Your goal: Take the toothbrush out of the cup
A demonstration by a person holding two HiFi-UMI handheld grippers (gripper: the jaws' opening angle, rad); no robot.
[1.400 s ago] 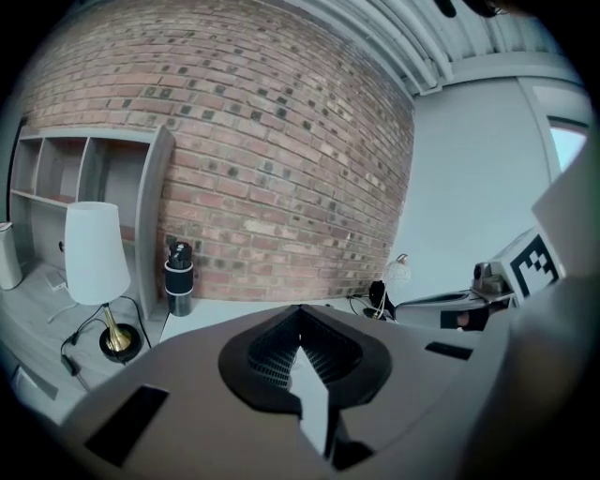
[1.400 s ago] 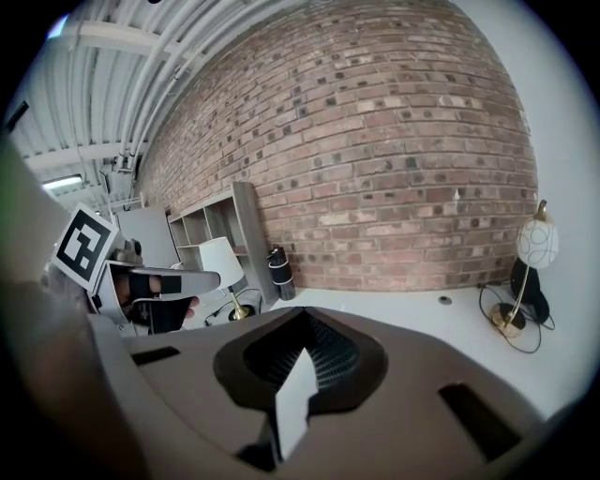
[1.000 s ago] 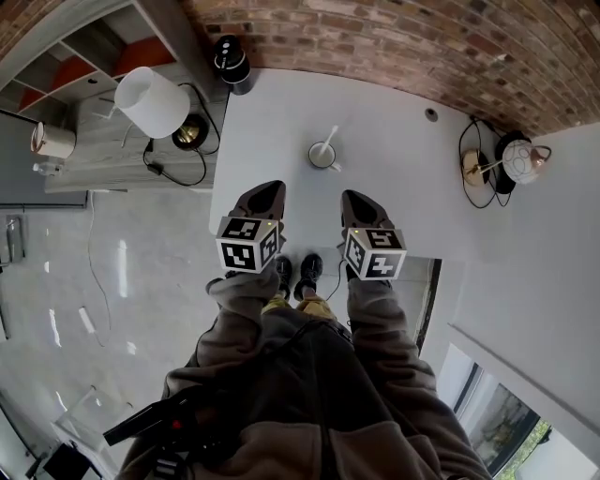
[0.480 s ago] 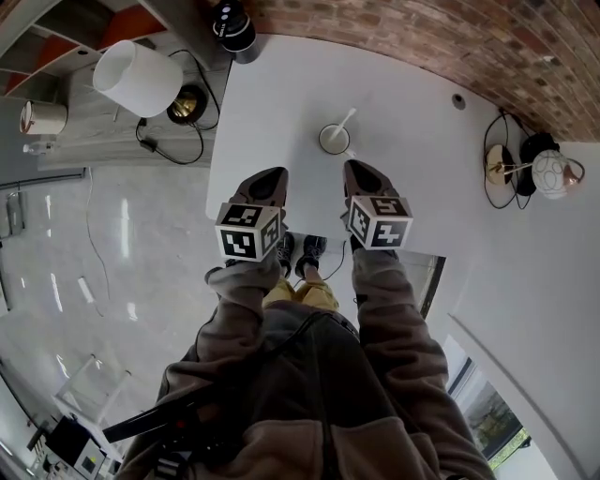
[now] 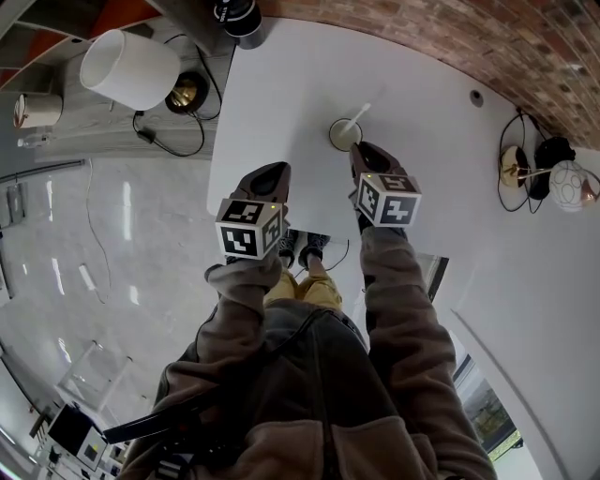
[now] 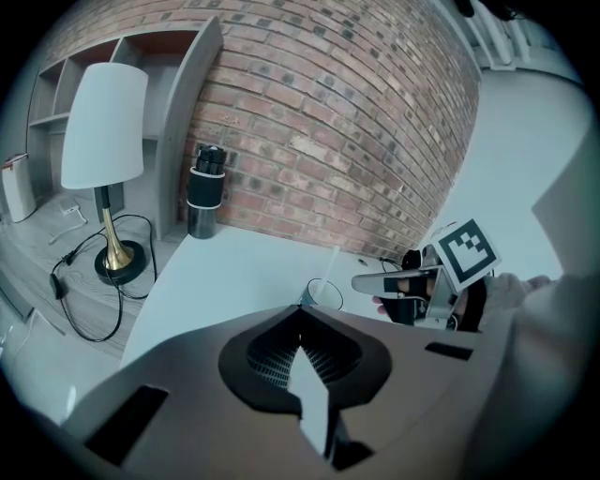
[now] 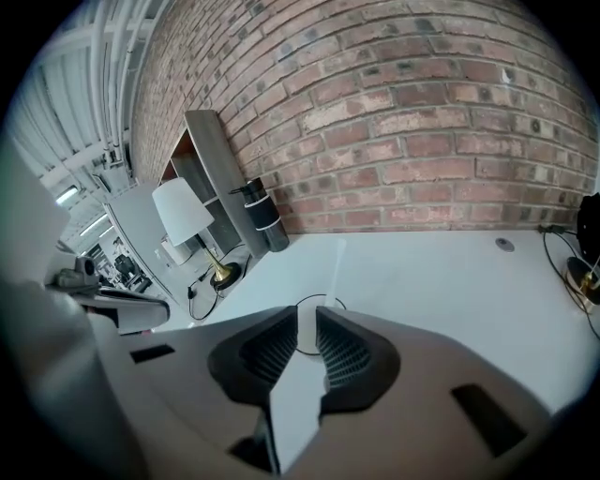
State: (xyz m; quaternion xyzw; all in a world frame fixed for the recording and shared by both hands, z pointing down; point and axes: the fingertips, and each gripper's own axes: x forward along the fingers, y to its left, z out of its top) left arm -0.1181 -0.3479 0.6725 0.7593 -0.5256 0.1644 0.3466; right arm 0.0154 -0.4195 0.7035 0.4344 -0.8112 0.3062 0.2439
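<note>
A bare white tabletop [image 5: 281, 94] runs up to a red brick wall [image 7: 422, 122]. Off its left edge lies a glossy grey floor [image 5: 84, 253], and a brass-footed lamp with a white shade [image 5: 127, 67] stands on that side. A black cylinder [image 5: 236, 17] sits at the far left corner.

The small white round cup [image 5: 344, 134] stands mid-table, and the white toothbrush [image 5: 360, 115] leans out of it toward the wall. My right gripper [image 7: 307, 323] has its jaws a little apart and gripping nothing. Its tips are just short of the cup and cover the cup's near side. My left gripper [image 6: 302, 309] is pressed together and empty, off to the cup's left and nearer me.

I cannot make out the brush's head. Open tabletop lies all round the cup.
</note>
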